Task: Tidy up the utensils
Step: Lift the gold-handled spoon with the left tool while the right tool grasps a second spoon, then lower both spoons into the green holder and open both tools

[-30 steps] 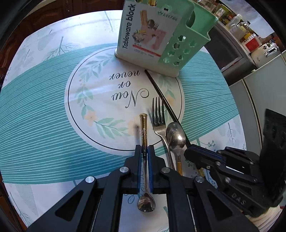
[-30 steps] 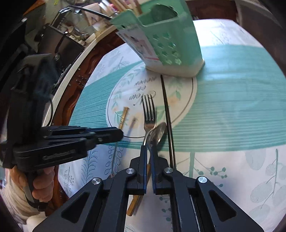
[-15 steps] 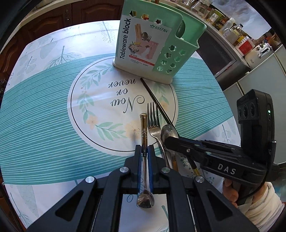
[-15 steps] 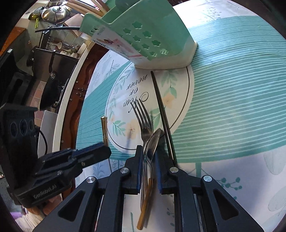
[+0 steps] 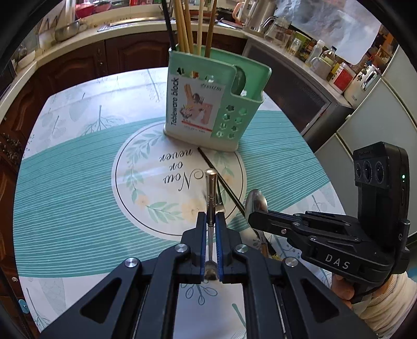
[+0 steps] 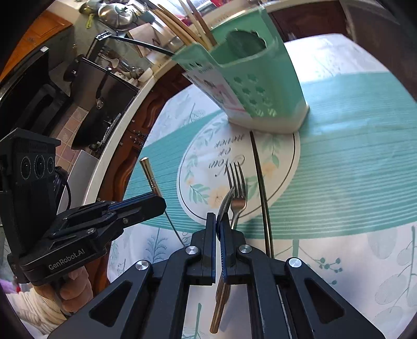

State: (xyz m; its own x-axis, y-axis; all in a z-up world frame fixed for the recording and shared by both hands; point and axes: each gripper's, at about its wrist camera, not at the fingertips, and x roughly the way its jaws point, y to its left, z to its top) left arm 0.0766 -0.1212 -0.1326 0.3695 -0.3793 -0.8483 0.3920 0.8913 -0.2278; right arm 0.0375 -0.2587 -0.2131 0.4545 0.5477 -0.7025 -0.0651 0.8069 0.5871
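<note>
My left gripper is shut on a thin small spoon, lifted off the tablecloth with its handle pointing at the green utensil holder. In the right wrist view that gripper and the small spoon show at the left. My right gripper has its jaws closing tight on a big spoon with a gold handle, its bowl edge-on and raised. A fork and a black chopstick lie on the cloth just ahead. The left wrist view shows the right gripper below the big spoon's bowl.
Several chopsticks stand in the holder's back compartment. The round table carries a teal patterned cloth. A kitchen counter runs behind, with jars and bottles at the right. A person's hands hold both grippers.
The left gripper rose with the small spoon and tilted up toward the holder. The right gripper opened around the big spoon, then closed on it and lifted it beside the fork.
</note>
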